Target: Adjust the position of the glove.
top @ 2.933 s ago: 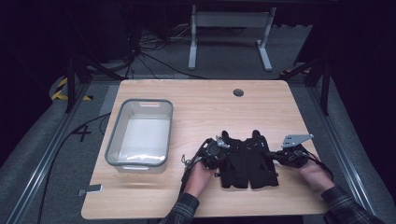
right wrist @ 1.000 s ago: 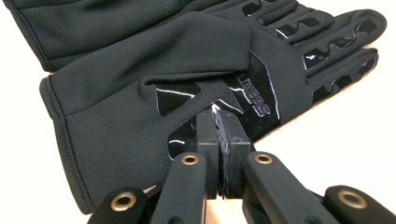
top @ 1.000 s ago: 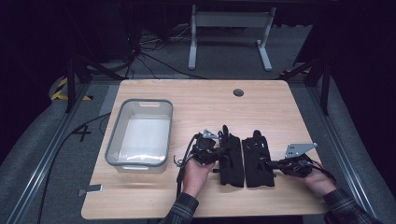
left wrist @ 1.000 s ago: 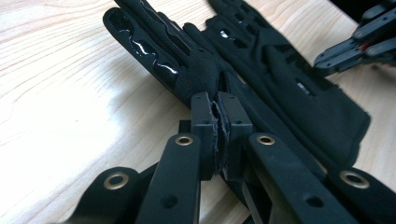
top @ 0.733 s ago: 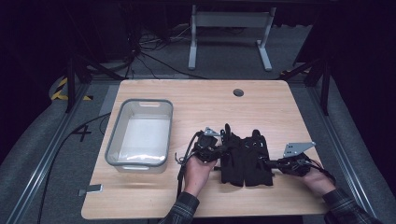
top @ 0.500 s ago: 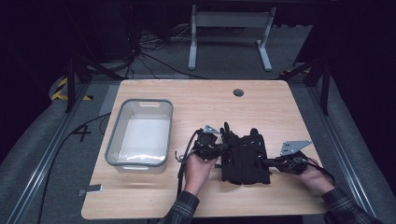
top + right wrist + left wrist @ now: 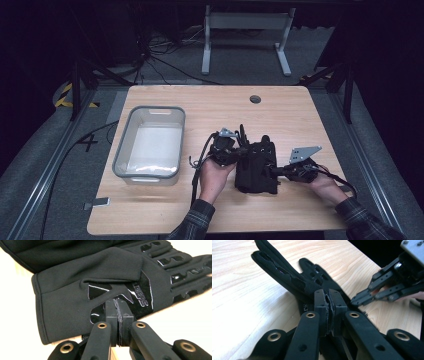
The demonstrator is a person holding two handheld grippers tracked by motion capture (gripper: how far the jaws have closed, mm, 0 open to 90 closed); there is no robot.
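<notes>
A pale wooden rectangular worktop [image 7: 165, 215] is seen from above, with a clear plastic rectangular bin with a grey rim [image 7: 150, 142] set on its left part. A pair of black fabric gloves [image 7: 257, 165] lies flat on the worktop right of the bin, between the two hands. The left gripper [image 7: 239, 146] is clenched on the edge of one glove, fabric pinched between its jaws. The right gripper [image 7: 276, 171] is clamped on the gloves' cuff side, its jaws pressed together on the black cloth.
</notes>
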